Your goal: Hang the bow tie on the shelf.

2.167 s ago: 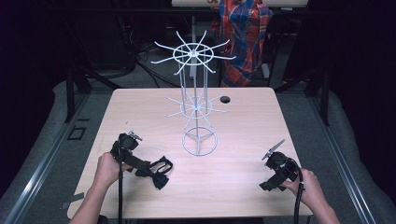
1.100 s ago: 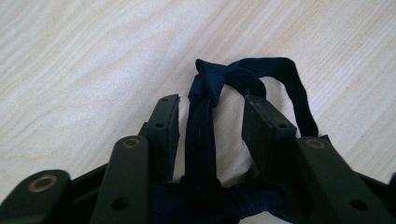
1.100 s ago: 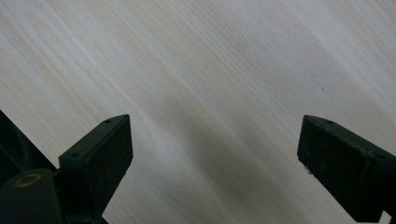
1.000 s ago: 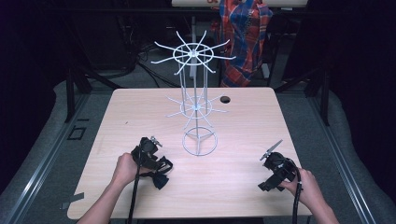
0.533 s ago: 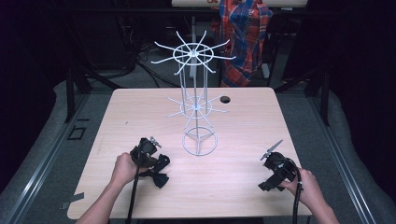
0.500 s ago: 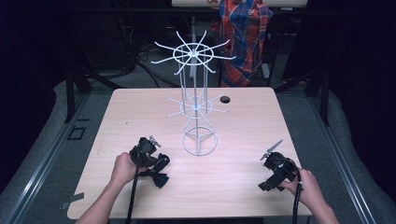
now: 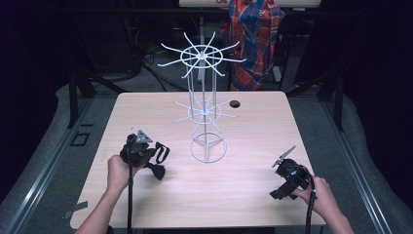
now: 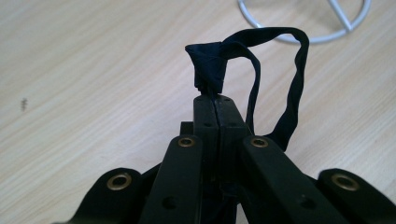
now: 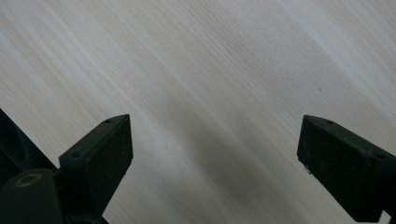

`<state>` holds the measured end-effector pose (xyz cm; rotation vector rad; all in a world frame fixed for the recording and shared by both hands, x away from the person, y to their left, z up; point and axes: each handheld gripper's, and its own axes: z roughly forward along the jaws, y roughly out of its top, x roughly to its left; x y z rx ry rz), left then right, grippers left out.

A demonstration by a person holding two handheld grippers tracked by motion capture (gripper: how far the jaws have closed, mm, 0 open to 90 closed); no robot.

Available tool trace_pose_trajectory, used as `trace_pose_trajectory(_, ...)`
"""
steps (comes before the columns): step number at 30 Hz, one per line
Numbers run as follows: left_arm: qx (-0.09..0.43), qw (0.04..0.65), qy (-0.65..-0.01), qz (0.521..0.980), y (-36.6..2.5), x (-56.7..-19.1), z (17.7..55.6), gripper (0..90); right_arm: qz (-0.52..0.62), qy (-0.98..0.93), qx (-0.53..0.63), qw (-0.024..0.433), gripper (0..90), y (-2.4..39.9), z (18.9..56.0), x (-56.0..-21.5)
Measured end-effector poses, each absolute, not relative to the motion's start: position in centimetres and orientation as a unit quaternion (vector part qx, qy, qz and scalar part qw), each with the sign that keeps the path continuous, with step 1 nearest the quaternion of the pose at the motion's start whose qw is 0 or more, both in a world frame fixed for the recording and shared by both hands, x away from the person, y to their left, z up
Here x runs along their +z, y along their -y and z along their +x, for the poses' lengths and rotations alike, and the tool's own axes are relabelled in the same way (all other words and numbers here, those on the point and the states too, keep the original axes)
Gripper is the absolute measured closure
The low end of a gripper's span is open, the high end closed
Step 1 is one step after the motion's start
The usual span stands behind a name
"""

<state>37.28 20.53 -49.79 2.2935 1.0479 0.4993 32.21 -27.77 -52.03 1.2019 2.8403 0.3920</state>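
Note:
A black bow tie (image 8: 210,65) with a thin strap loop (image 8: 294,88) is pinched at its knot between the closed jaws of my left gripper (image 8: 215,100). In the high view the left gripper (image 7: 146,155) is at the table's left front, with the bow tie (image 7: 157,170) hanging at its tip and the strap (image 7: 164,150) curling up. A white wire rack (image 7: 203,105) with spoke hooks stands at the table's middle, its ring base (image 8: 303,28) just beyond the tie. My right gripper (image 7: 287,178) rests low at the right front, wide open over bare wood (image 9: 215,140).
The light wooden table (image 7: 253,190) has a small dark hole (image 7: 235,104) near its far edge. A plaid shirt (image 7: 253,34) hangs behind the table. Dark floor and metal rails surround it.
My left gripper moved right along the front toward the rack's base and closed on the bow tie, lifting it a little. The right gripper stayed in place.

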Motion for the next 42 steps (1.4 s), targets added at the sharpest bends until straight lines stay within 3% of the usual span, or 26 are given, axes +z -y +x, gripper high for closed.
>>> trace_pose_trajectory(19,0.189,0.361,-0.399,0.822,-20.8,-46.3,36.5,89.0,0.382,-0.917,0.116,0.014,10.3,28.2,32.6,-52.0)
trace_pose_trajectory(22,0.191,0.360,-0.394,0.824,-20.6,-46.2,36.5,88.9,0.399,-0.908,0.132,-0.006,10.2,28.7,32.9,-52.6)
trace_pose_trajectory(42,0.202,0.385,-0.395,0.809,-20.8,-44.5,36.7,89.0,0.402,-0.906,0.131,0.016,10.3,28.5,32.6,-52.1)
